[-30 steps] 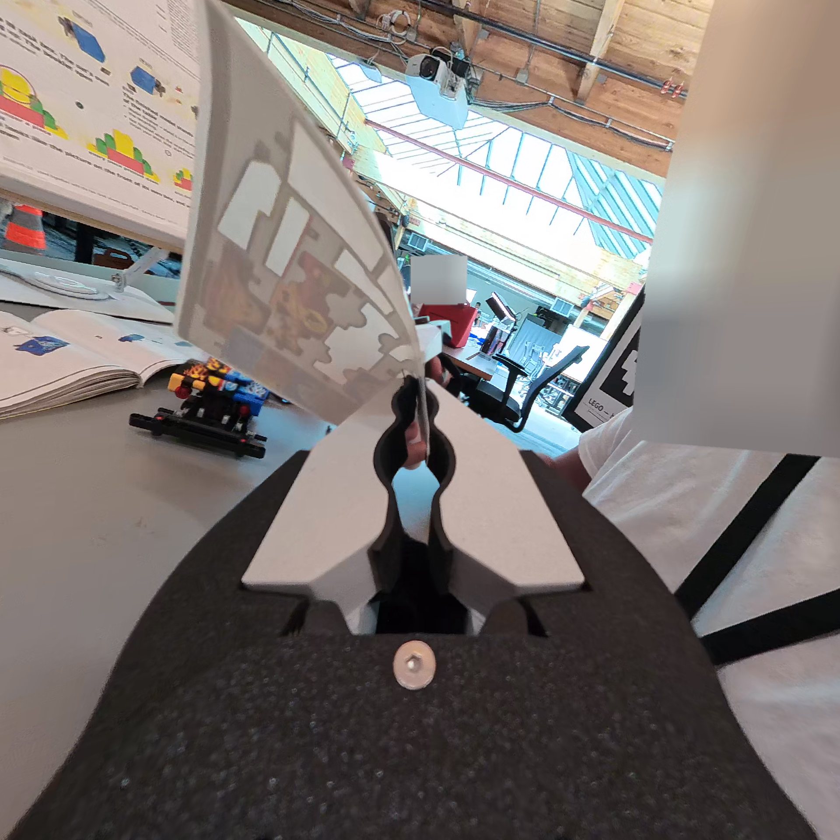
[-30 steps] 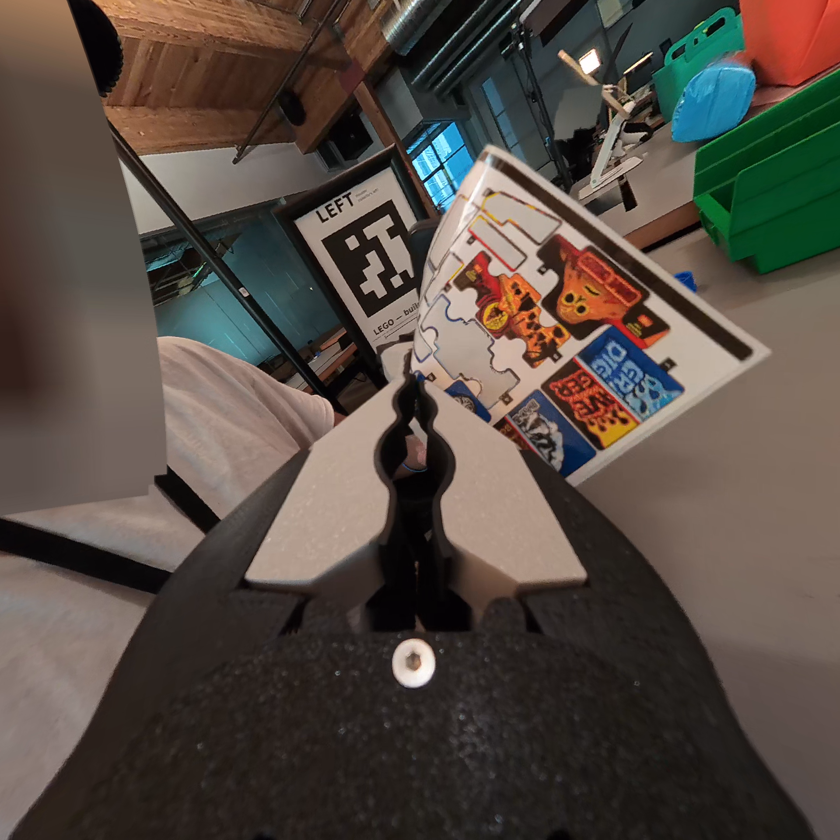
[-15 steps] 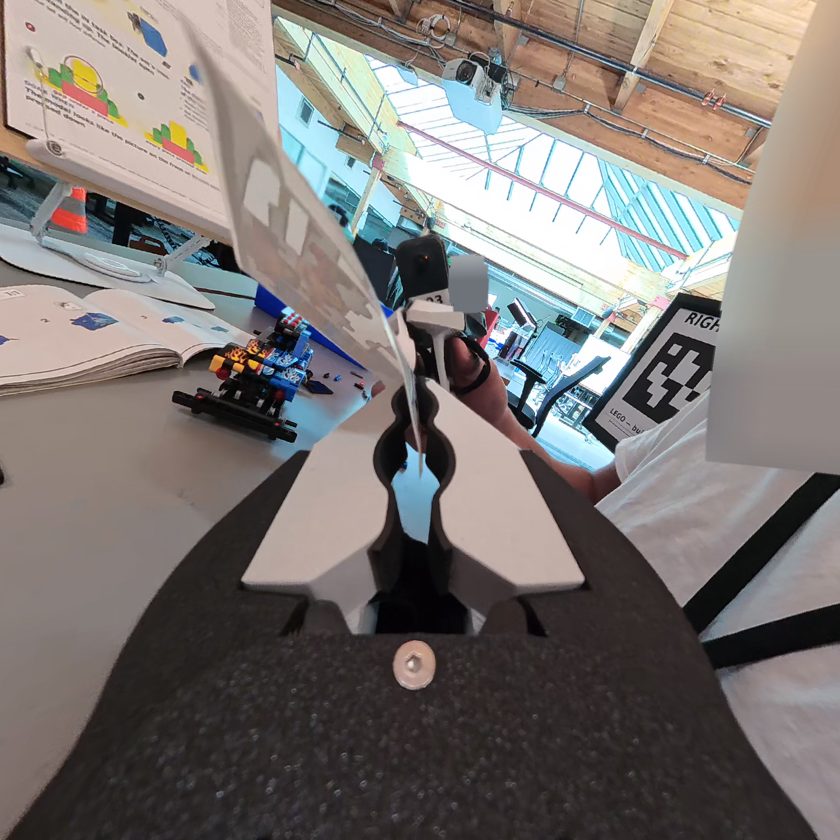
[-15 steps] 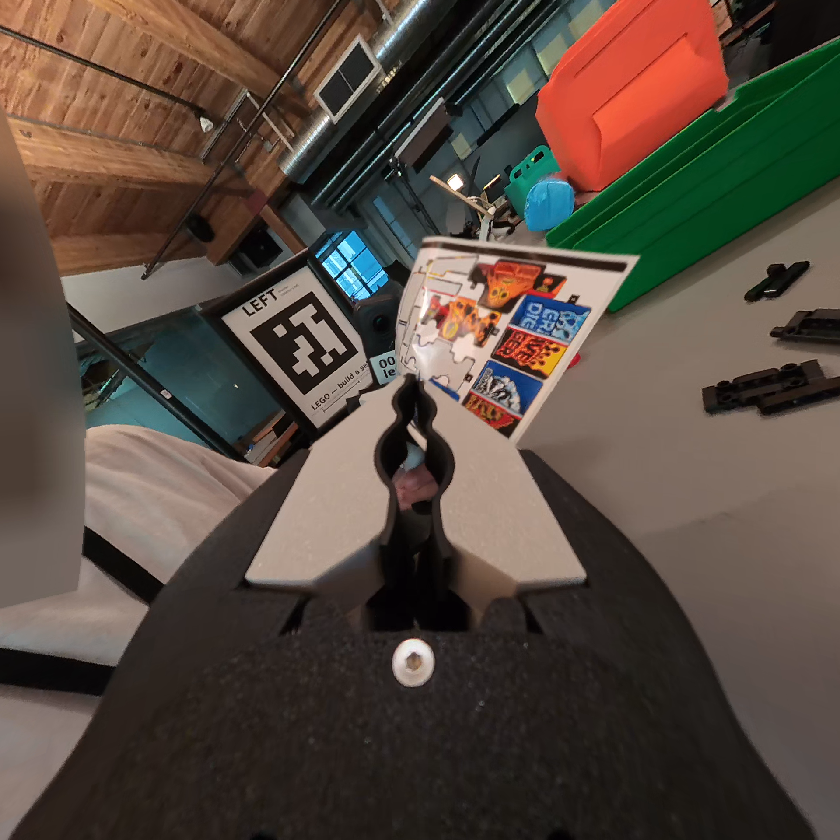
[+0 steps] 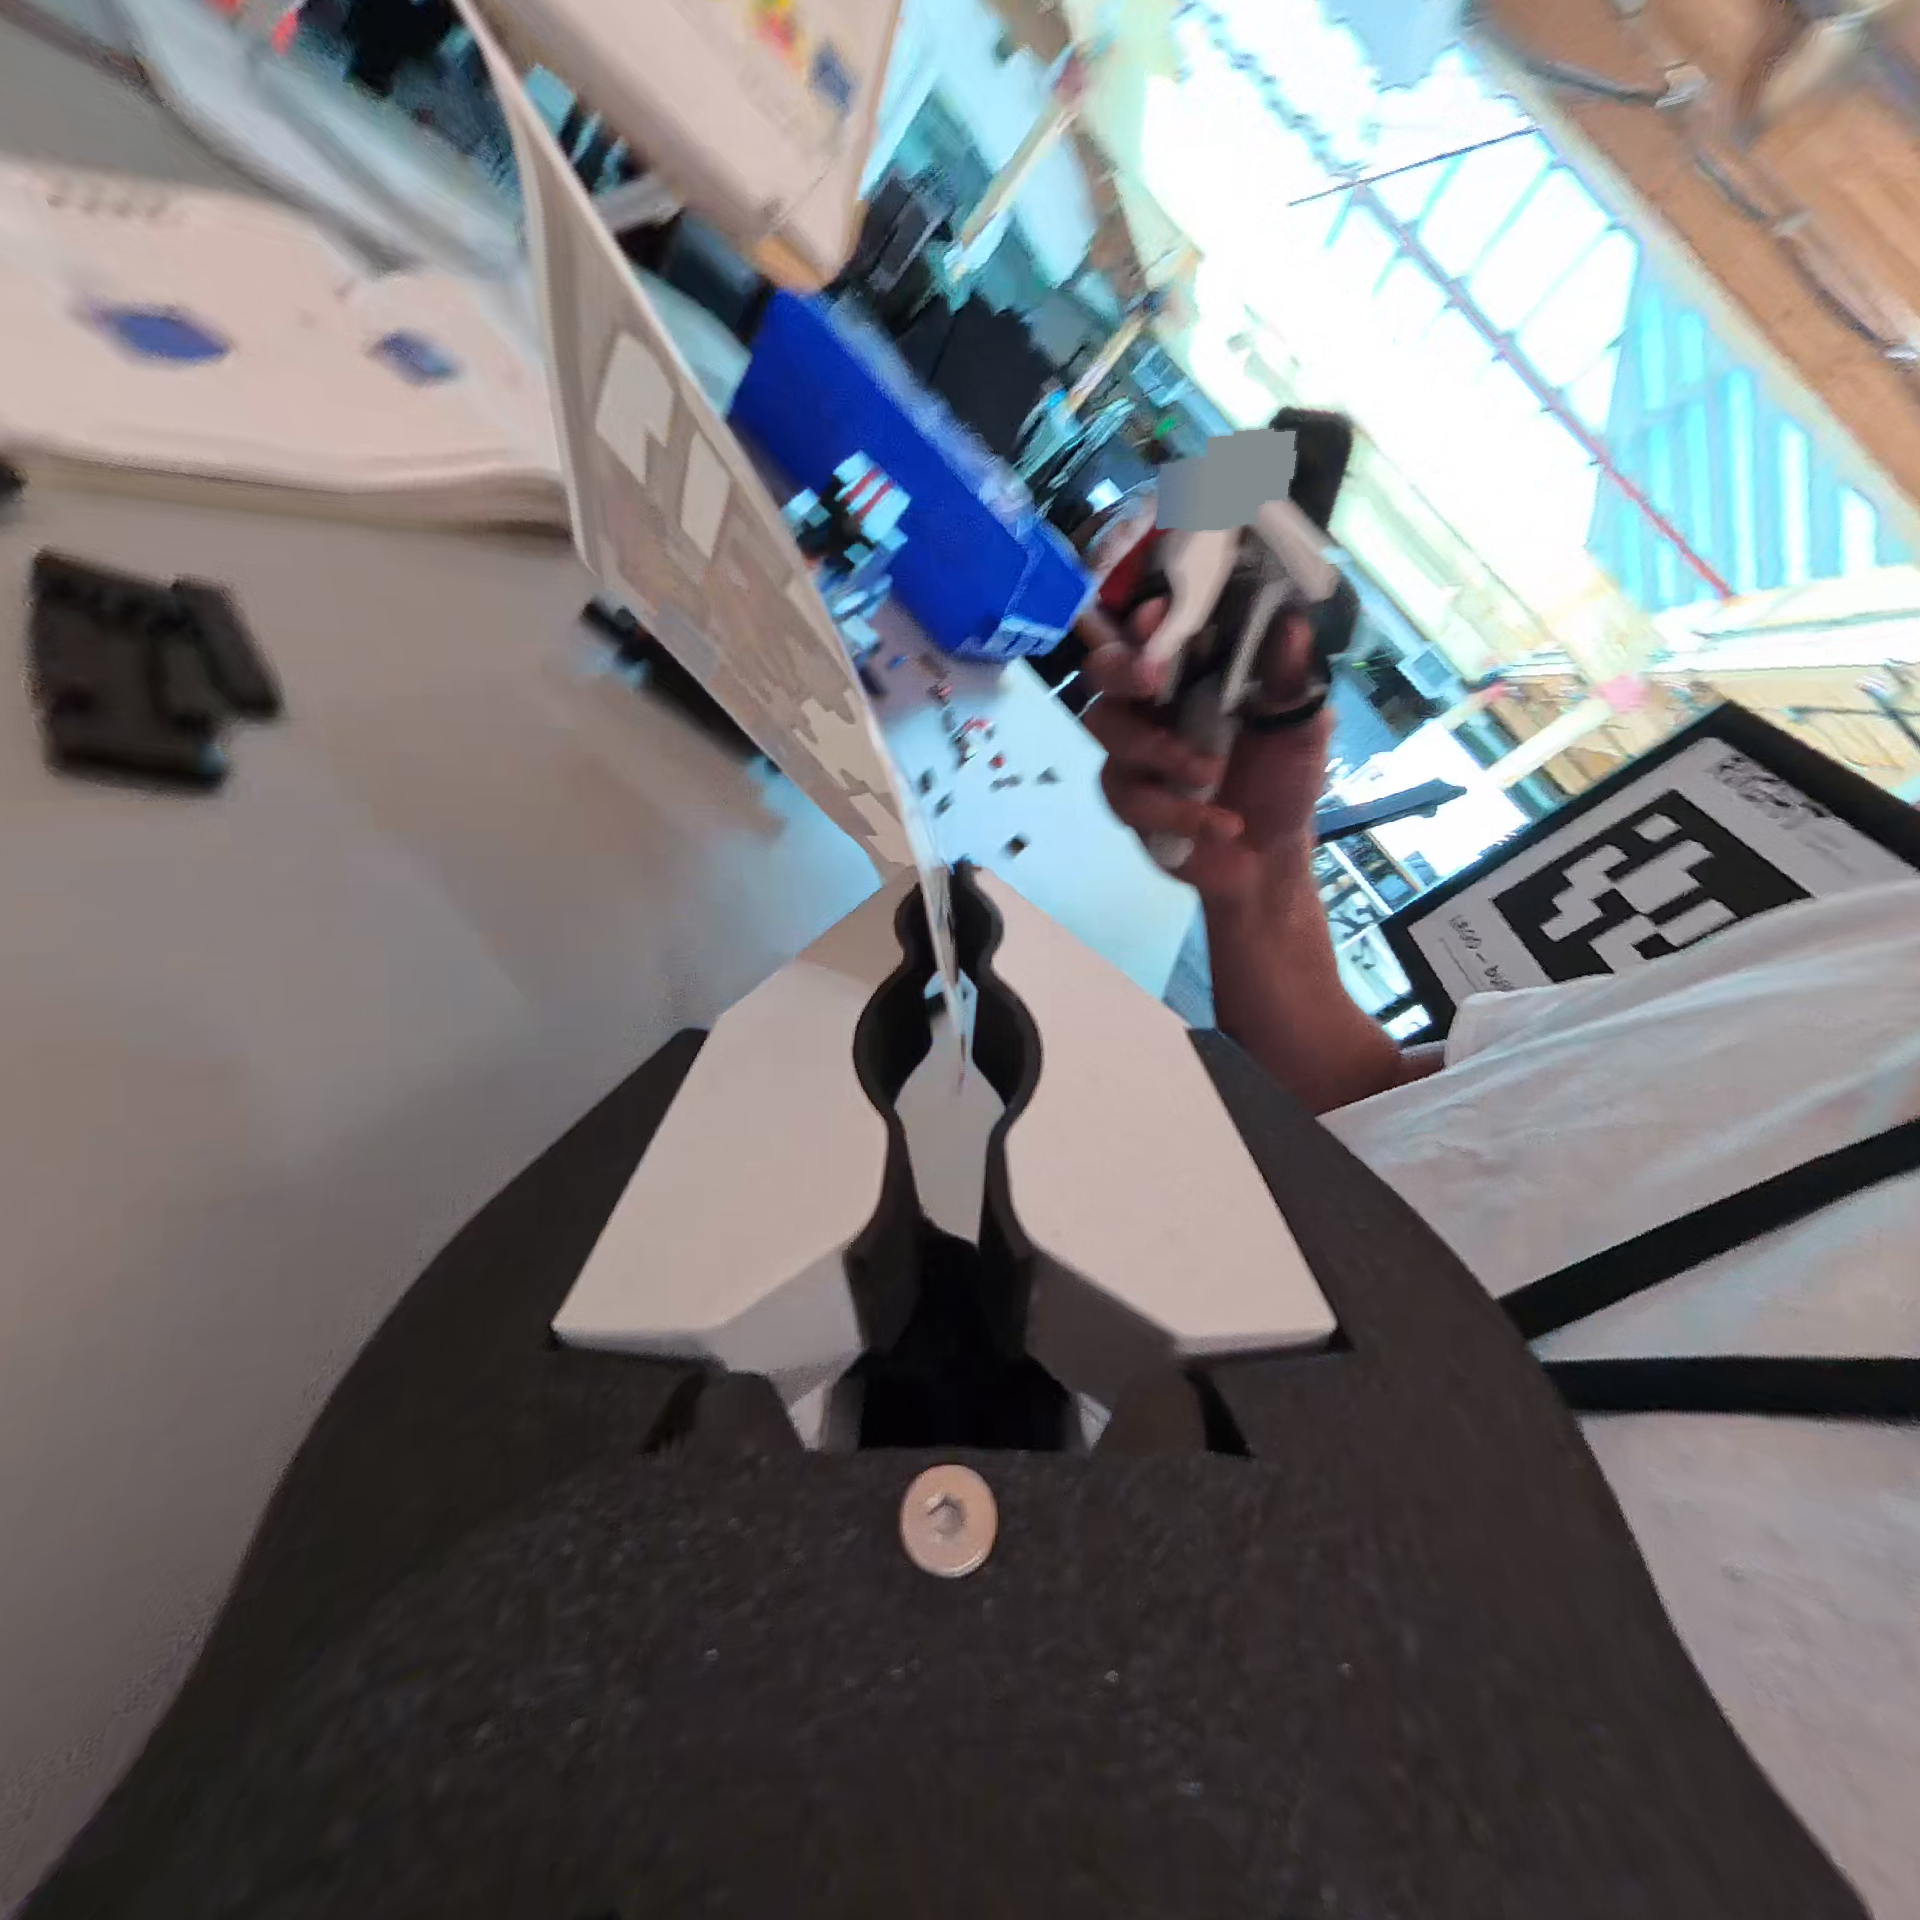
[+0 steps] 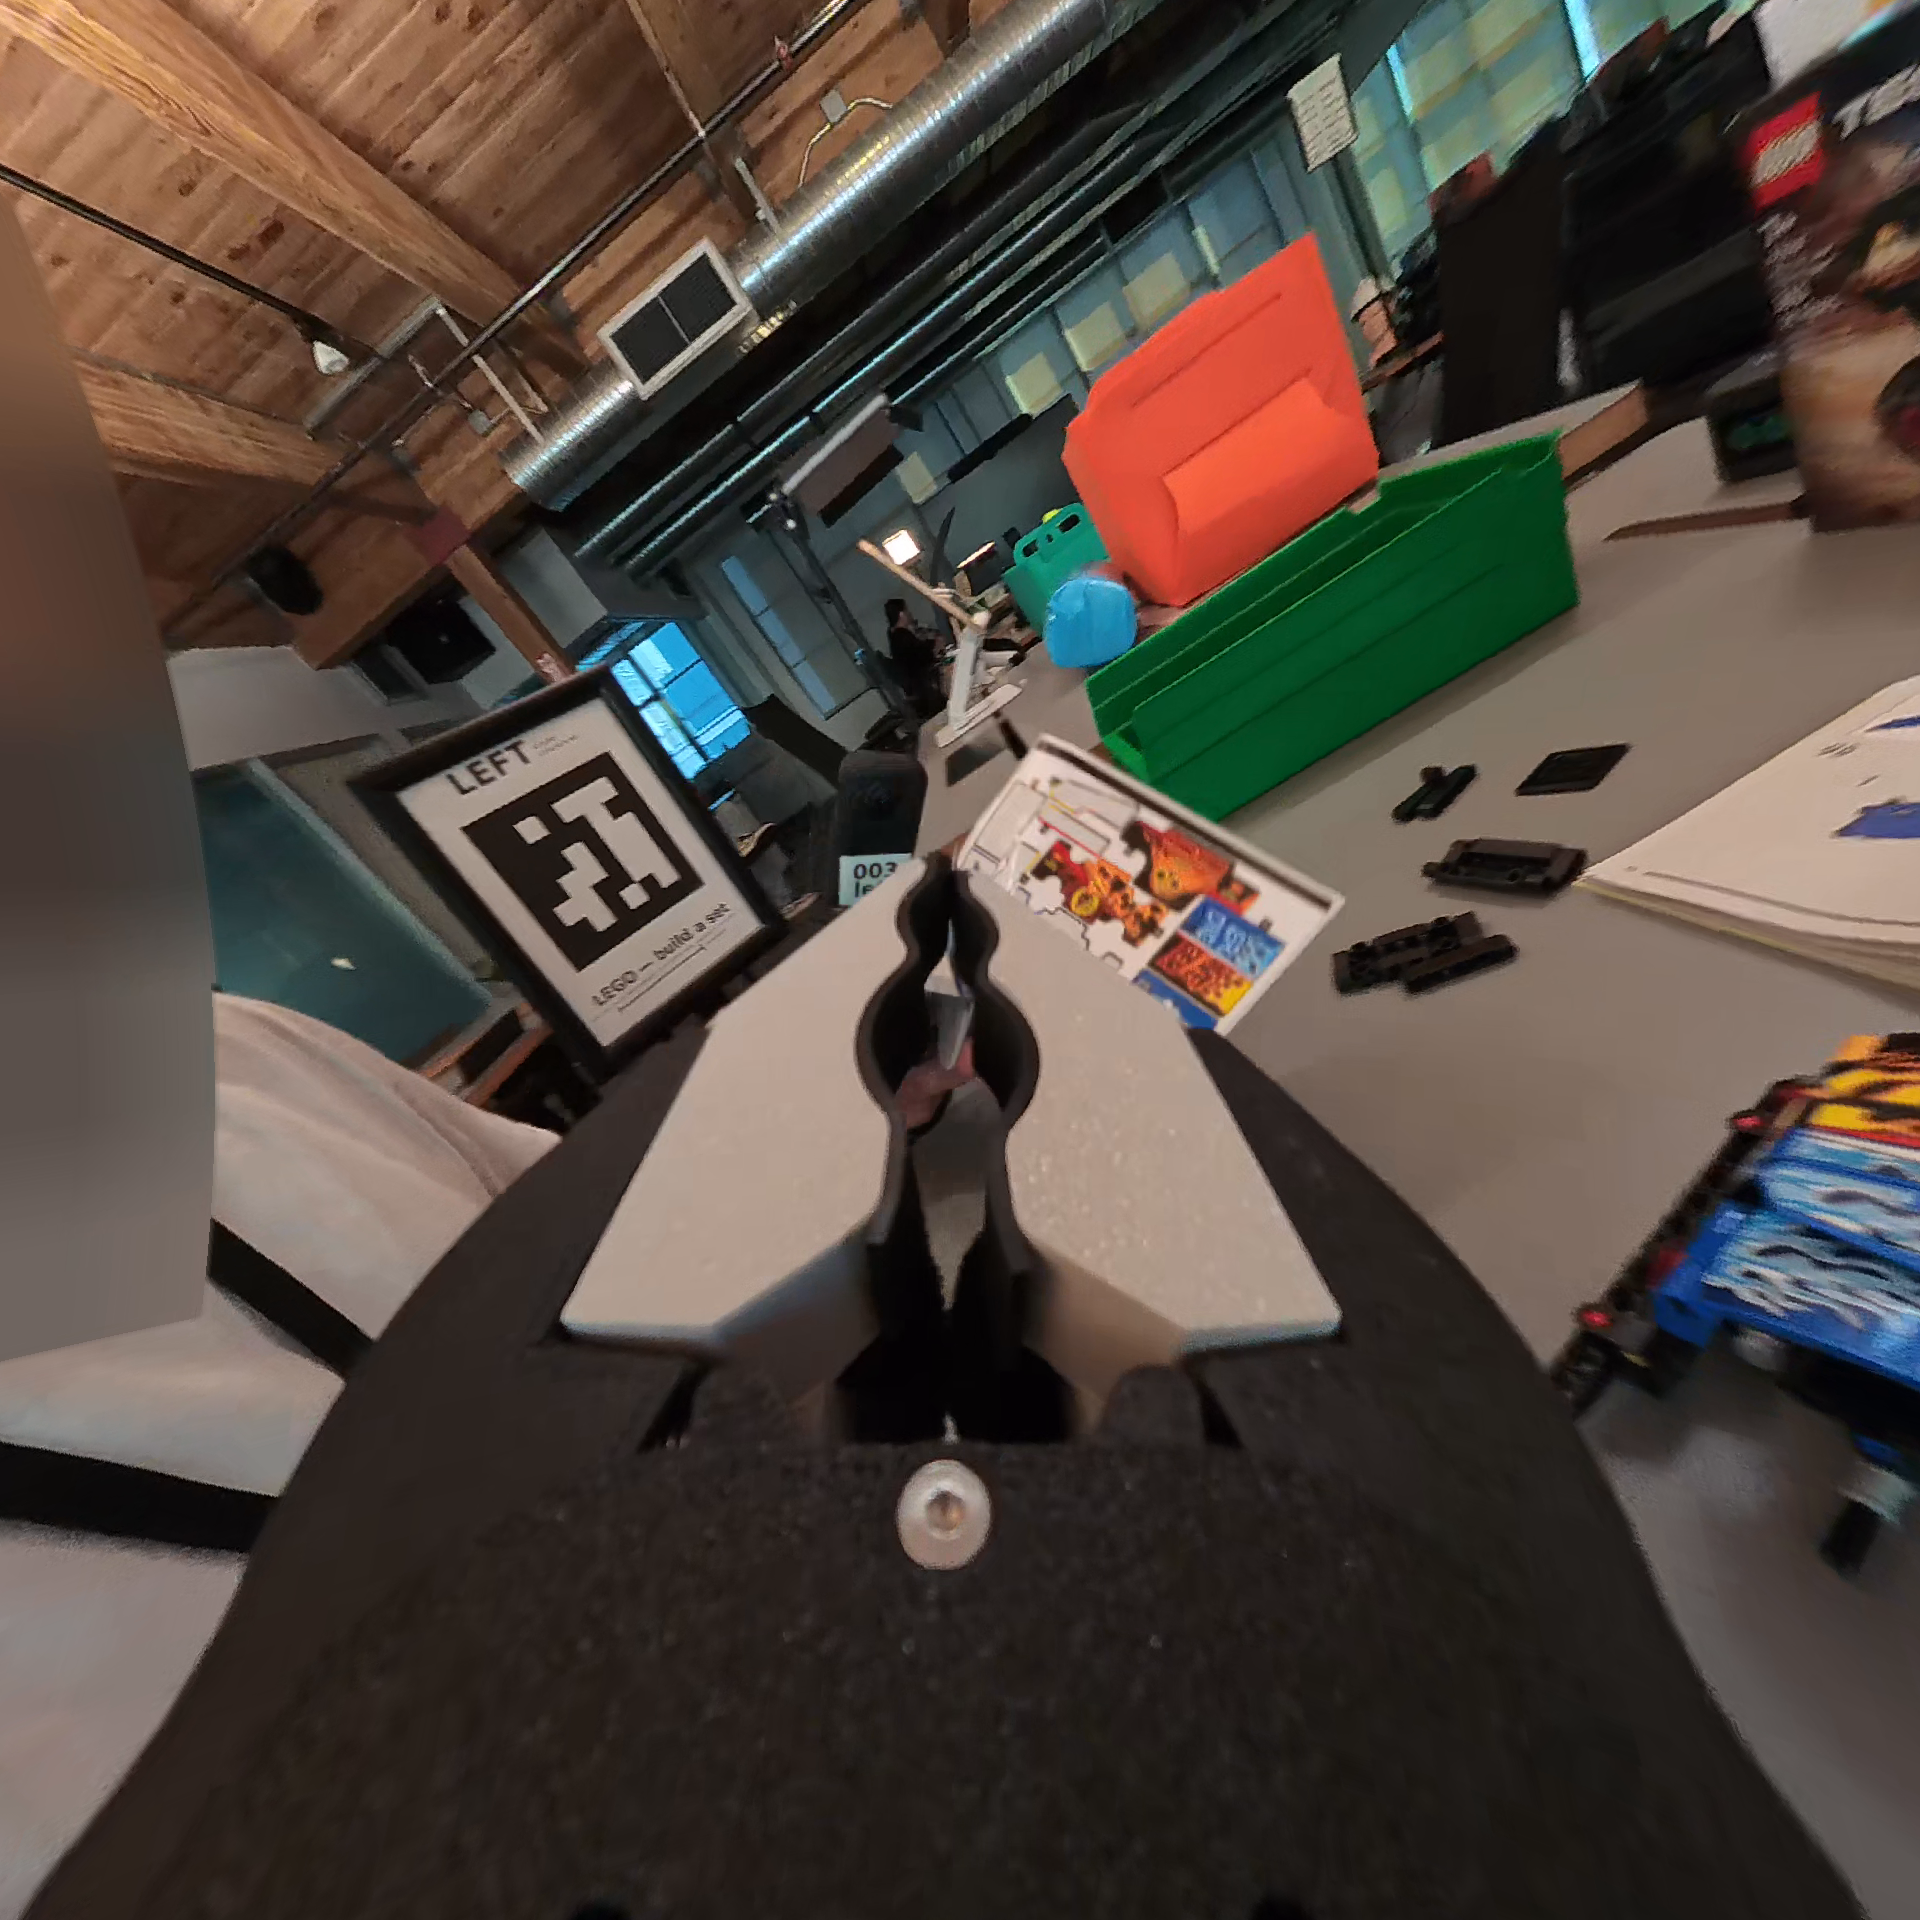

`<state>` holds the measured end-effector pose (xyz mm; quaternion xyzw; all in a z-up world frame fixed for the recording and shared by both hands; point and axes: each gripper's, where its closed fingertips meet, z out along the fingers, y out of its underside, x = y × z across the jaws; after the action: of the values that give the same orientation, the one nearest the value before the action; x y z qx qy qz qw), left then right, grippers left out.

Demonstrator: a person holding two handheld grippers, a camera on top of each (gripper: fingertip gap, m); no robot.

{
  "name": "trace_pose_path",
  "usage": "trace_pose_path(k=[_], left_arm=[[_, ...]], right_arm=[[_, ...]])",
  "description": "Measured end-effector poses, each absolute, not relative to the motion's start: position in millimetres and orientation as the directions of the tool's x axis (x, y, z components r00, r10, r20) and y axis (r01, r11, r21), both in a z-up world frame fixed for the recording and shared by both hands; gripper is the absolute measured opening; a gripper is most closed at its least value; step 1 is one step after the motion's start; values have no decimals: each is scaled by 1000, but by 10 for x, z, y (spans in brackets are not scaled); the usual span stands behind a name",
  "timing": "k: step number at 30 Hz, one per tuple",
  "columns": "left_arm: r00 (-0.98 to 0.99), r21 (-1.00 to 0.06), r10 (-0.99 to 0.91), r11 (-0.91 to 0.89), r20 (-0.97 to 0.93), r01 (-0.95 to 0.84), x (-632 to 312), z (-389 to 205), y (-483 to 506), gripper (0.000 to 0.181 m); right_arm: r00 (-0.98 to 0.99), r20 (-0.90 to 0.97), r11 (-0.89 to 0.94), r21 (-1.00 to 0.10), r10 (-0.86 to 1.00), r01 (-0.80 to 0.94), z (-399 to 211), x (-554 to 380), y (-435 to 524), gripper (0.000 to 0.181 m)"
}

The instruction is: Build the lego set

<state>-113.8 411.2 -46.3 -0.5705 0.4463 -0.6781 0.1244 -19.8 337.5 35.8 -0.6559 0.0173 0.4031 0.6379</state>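
Since a moment ago, both views have swung down toward the grey table (image 6: 1455, 1091): at left my left gripper (image 5: 951, 883) pinches the sticker sheet (image 5: 717, 540) by its corner, and at right my right gripper (image 6: 951, 883) is pressed together on a peeled sticker (image 6: 954, 1023). Stickering seems the step in hand, so next I judge I must carry the sticker to the blue model (image 6: 1787, 1236) at near right and press it flat.
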Motion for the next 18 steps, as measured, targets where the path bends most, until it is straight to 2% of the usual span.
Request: trace_pose_path(k=[5,8,15,18], left_arm=[[-83,-603,-662,-615,745,-508,-1131,-949,4236,0],[24,-594,-724,-583,689,-555,-1162,-1175,4284,3],[159,-750,-952,-304,262,-587,-1237,-1239,4539,83],[181,-712,-982,-170,60,-682,-1345,-1339,4585,112]], right_arm=[[813,-438,-81,-893,384,-443,386,95,3098,0],[876,-374,-50,-925,305,-377,349,191,2941,0],[988,-129,-66,-990,84,-123,163,237,2718,0],[1000,-22,-102,-995,19,-20,104,224,2674,0]])
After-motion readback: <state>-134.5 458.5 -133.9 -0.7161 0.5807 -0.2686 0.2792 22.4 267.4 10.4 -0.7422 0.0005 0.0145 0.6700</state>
